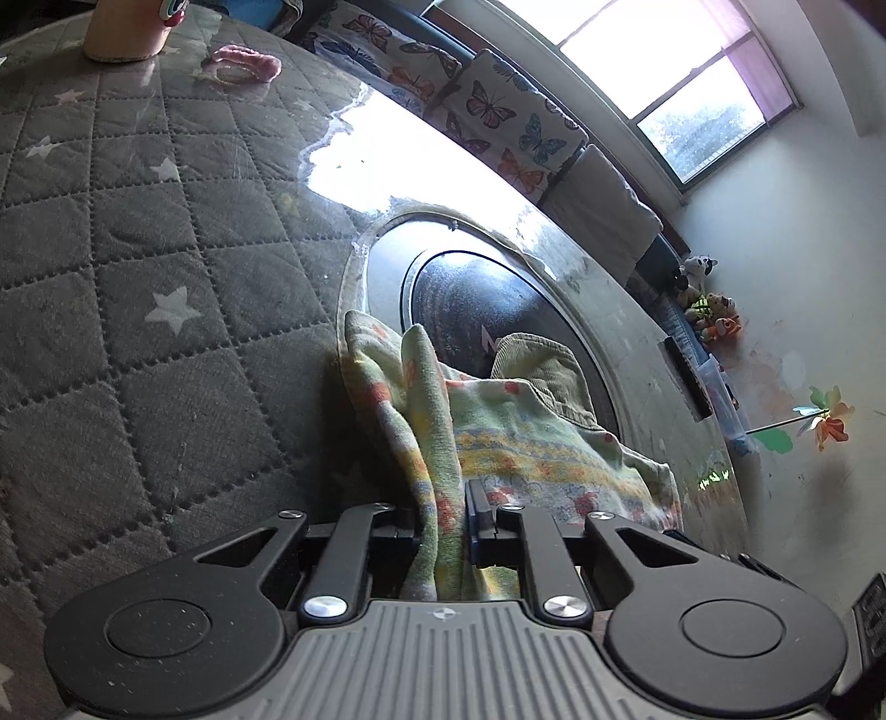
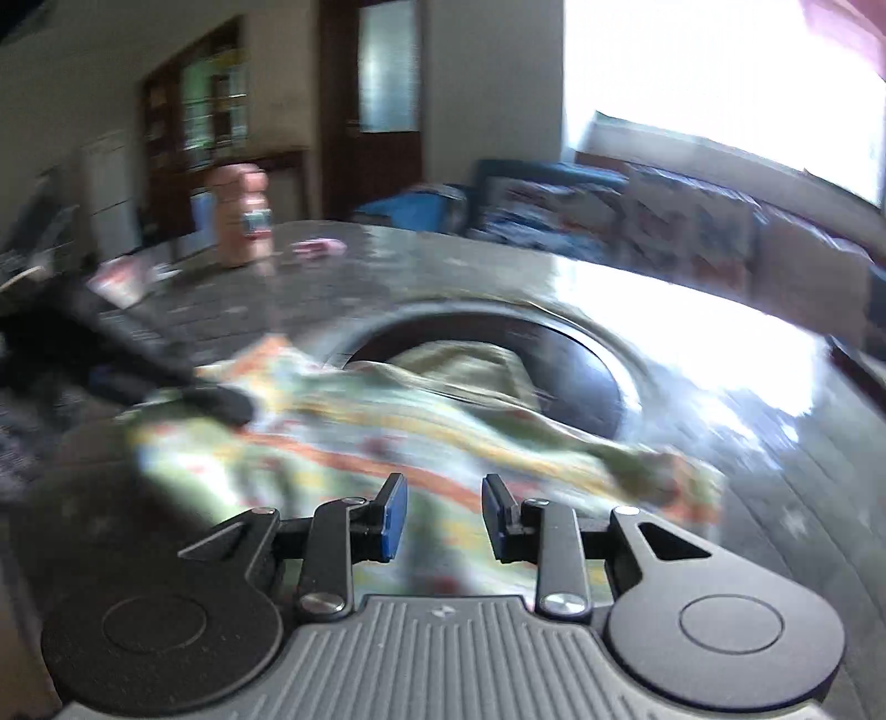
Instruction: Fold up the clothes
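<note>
A small patterned garment (image 1: 515, 443) in pale green, yellow and orange lies on the glass-topped table, with a green corduroy piece (image 1: 540, 360) behind it. My left gripper (image 1: 443, 515) is shut on a bunched fold of the garment, which hangs between its fingers. In the blurred right wrist view the same garment (image 2: 360, 432) is spread in front of my right gripper (image 2: 443, 515), which is open and empty just above the cloth. My left gripper shows as a dark shape (image 2: 166, 376) on the garment's left side.
The table (image 1: 138, 249) has a grey quilted star cloth under glass and a round dark inset (image 1: 487, 299). A tan cup (image 1: 127, 33) and a pink ring (image 1: 246, 63) stand at the far edge. Butterfly cushions (image 1: 498, 122) line a bench under the window.
</note>
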`<state>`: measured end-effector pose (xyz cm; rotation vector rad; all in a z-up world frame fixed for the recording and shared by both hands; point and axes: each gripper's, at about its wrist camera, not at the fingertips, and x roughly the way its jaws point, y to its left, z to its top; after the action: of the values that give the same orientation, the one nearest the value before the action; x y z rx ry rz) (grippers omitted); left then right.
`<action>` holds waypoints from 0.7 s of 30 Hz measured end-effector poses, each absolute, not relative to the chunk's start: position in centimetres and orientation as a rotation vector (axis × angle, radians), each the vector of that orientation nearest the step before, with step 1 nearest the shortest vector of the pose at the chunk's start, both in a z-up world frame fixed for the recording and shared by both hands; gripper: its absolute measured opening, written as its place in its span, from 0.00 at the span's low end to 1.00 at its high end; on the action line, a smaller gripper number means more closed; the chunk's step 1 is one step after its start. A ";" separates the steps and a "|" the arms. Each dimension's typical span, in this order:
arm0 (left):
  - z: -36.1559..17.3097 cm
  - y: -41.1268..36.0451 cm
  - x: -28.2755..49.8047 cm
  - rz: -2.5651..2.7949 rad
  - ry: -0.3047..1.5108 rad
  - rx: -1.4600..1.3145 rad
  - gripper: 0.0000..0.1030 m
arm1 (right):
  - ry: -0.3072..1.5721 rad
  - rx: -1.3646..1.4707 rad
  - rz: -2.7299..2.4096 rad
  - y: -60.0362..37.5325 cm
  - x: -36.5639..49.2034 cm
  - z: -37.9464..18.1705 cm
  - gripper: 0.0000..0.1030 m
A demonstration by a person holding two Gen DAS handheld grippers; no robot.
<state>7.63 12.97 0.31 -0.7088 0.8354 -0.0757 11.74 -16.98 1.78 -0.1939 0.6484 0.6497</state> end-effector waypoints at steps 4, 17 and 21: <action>0.3 12.9 7.6 -0.074 0.834 -0.702 0.15 | 0.693 -0.153 0.567 -19.0 14.5 -0.1 0.29; 0.4 12.2 7.7 -0.060 0.831 -0.666 0.15 | 0.674 -0.038 0.398 -23.0 17.5 -0.8 0.57; 0.5 12.0 7.9 -0.056 0.830 -0.655 0.15 | 0.687 0.011 0.391 -23.5 18.3 -1.2 0.55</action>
<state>7.85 12.04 0.47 -0.6550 0.8296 -0.0563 18.26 -23.52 -1.23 0.0110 0.6875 0.3907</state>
